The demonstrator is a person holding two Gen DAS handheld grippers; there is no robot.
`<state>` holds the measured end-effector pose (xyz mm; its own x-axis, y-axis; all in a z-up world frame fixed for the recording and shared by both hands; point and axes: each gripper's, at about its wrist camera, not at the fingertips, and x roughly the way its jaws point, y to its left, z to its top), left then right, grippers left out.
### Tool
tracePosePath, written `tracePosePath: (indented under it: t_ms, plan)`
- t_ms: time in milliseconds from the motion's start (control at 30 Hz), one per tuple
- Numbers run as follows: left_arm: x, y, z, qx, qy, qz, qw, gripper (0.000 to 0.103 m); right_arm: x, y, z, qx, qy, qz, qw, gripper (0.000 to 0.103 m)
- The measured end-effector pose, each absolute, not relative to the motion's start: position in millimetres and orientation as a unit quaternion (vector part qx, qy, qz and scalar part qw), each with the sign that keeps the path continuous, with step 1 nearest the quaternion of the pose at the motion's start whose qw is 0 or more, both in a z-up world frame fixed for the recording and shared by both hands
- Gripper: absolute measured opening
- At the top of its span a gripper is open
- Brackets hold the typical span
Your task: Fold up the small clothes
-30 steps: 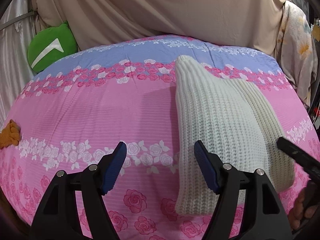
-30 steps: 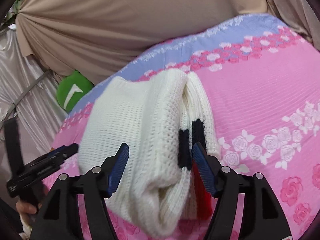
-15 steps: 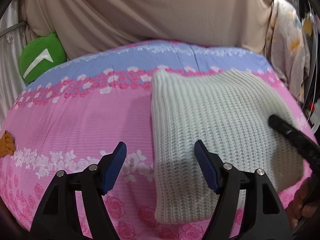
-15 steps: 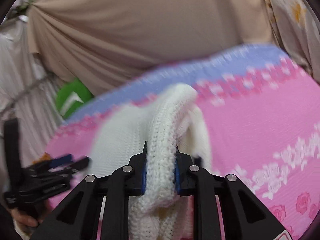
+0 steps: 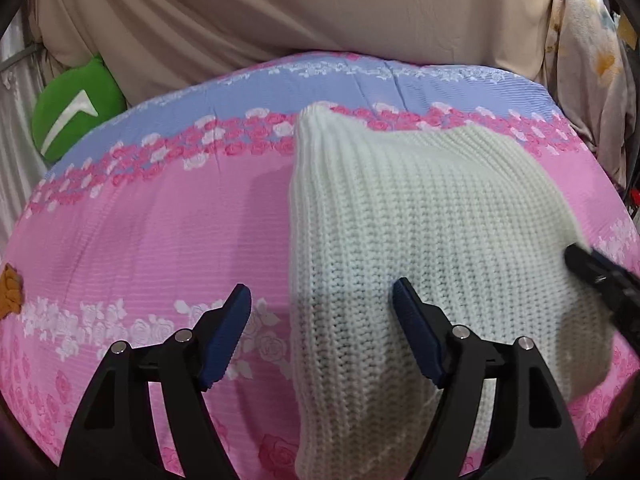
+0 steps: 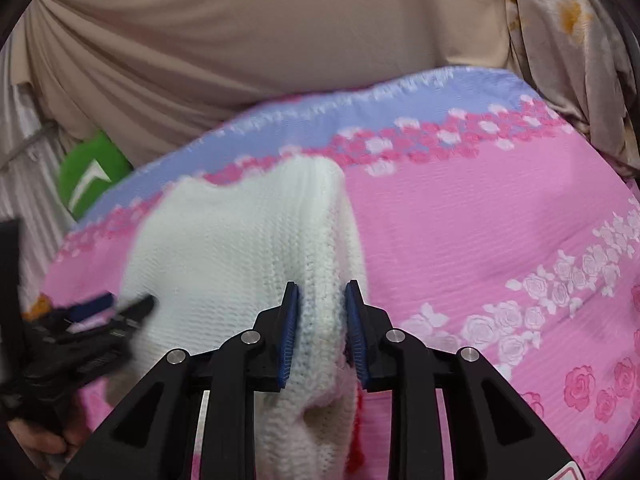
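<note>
Since a second ago: the right tool (image 6: 322, 320) has gone from spread wide around the white knit garment (image 6: 240, 256) to narrow, with a fold of the garment's right edge between its blue pads (image 6: 289, 332). The jaws are now opening slightly; the knit fills the gap and both pads touch it. The gripped edge stands up in a ridge ahead of the tool, higher than before. The left tool (image 5: 320, 332) remains spread wide with nothing pinched. The garment's near left edge has slid in between its pads; its right pad (image 5: 414, 336) overlaps the knit, its left pad sits over bare bedspread (image 5: 160, 220).

Left wrist view only: the garment (image 5: 420, 248) shows as one broad ribbed panel lying on the bed, ahead and to the right of the left tool, with a peaked far corner. The right tool's black tip (image 5: 600, 276) enters at the garment's right edge. An orange object (image 5: 10, 292) lies far left on the bedspread.

Right wrist view only: a red patch (image 6: 358, 436) shows under the garment just below the right pad. The left tool (image 6: 100, 312) appears blurred at left, with the person's fingers (image 6: 36, 440) below it.

Writing: none readable. The green cushion (image 5: 76, 112) beyond the bed's left corner bears a white chevron mark.
</note>
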<state>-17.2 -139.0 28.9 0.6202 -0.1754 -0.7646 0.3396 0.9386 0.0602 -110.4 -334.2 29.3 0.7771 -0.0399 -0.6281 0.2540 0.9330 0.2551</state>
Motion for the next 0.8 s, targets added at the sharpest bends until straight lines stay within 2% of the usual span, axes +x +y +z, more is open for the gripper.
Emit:
tracePosePath:
  t_ms: [133, 200, 267, 433, 533, 700, 800]
  plan:
    - [-17.8, -135.8, 33.1, 0.096, 0.406, -0.138, 0.898, 0.072, -103.7, -288.6, 52.7, 0.043, 0.311, -0.088, 0.945, 0.022]
    - [-15.1, -132.1, 32.6, 0.086, 0.409, -0.136, 0.898, 0.073, -74.7, -266.3, 35.5, -0.008, 0.359, -0.065, 0.931, 0.022]
    - [-8.8, -128.8, 31.2, 0.077, 0.413, -0.131, 0.898, 0.073, -43.7, -261.0, 5.9, -0.02, 0.402, -0.052, 0.914, 0.018]
    - [5.4, -132.9, 32.0, 0.082, 0.41, -0.116, 0.901, 0.073, -34.0, -258.4, 43.0, -0.021, 0.362, -0.055, 0.93, 0.018]
    - [12.4, -135.2, 26.7, 0.082, 0.417, -0.11, 0.899, 0.075, 0.9, -267.1, 13.6, -0.016, 0.417, -0.06, 0.907, 0.019]
    - [12.4, -131.6, 30.5, 0.071, 0.417, -0.111, 0.899, 0.075, -0.8, -265.3, 28.1, -0.014, 0.408, -0.054, 0.911, 0.02]
    - [16.3, -128.1, 30.1, 0.062, 0.425, -0.112, 0.896, 0.076, 9.1, -267.0, 15.2, -0.013, 0.425, -0.057, 0.903, 0.021]
